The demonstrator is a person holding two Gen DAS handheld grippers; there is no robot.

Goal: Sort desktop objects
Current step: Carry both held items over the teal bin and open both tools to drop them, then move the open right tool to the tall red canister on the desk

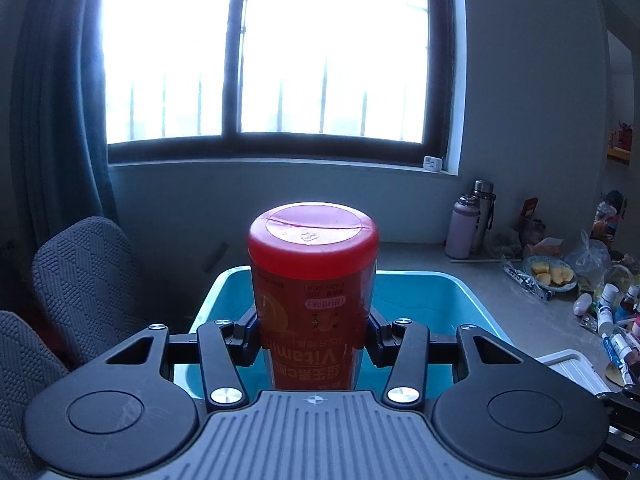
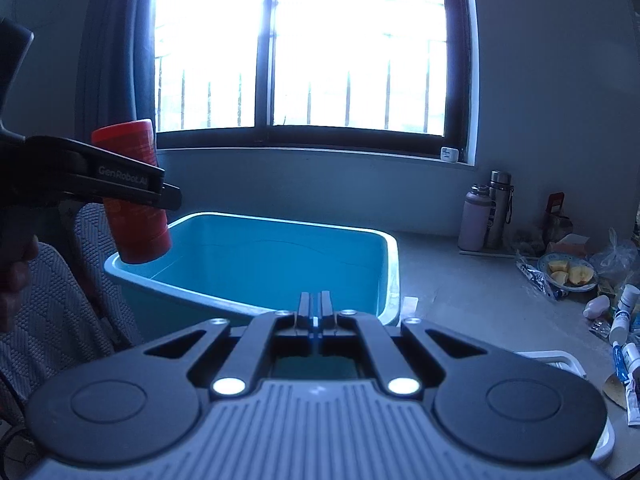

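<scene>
My left gripper (image 1: pixel 314 330) is shut on a red vitamin canister (image 1: pixel 314 280) and holds it upside down in the air over the near left of the blue bin (image 1: pixel 448 292). In the right wrist view the same canister (image 2: pixel 136 220) hangs tilted in the left gripper (image 2: pixel 132 184) above the bin's left rim (image 2: pixel 160 284). My right gripper (image 2: pixel 315 308) is shut and empty, just in front of the bin's near wall. The bin looks empty inside.
Grey cushioned chairs (image 1: pixel 80 280) stand to the left. Two flasks (image 1: pixel 472 220), a bowl of fruit pieces (image 1: pixel 550 274), plastic bags, small bottles and tubes (image 2: pixel 624 332) crowd the grey table's right side. A white tray (image 1: pixel 576 372) lies at the near right.
</scene>
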